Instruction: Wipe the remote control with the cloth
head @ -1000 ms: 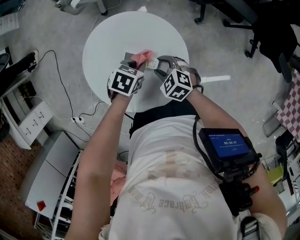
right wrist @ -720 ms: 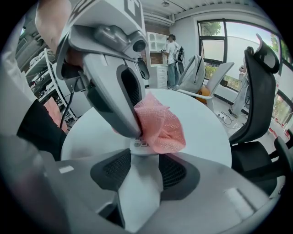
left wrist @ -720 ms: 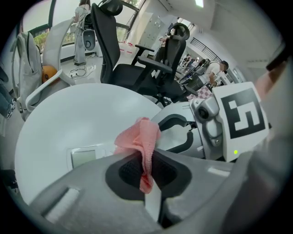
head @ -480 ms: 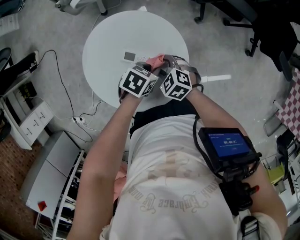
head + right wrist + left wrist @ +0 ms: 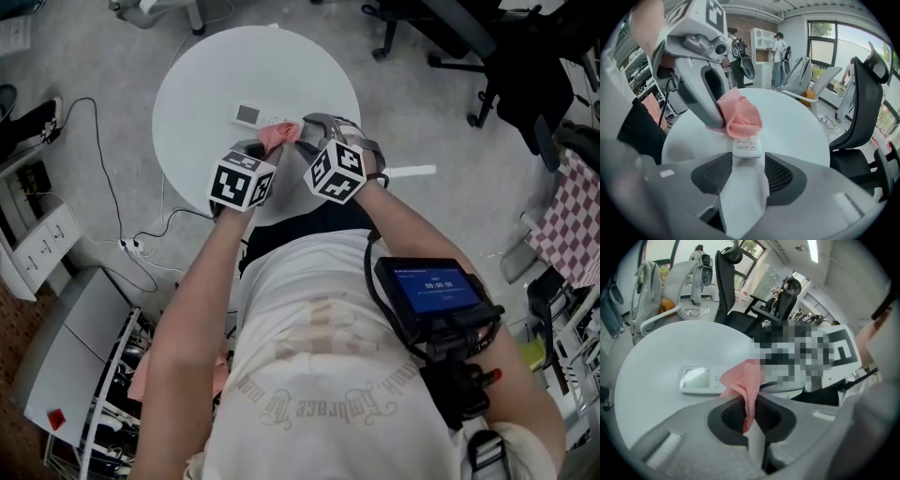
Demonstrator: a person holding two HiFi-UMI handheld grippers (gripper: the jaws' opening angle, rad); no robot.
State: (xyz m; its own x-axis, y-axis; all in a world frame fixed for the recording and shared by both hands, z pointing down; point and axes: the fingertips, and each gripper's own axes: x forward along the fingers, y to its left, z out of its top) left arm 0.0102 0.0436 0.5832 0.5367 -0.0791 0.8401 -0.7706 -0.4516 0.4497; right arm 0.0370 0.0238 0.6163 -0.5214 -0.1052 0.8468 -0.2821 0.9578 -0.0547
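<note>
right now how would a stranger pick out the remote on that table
On the round white table, near its middle, lies a slim white remote control. A pink cloth covers its middle; the remote is the flat bar with a screen at one end and buttons at the other.
</note>
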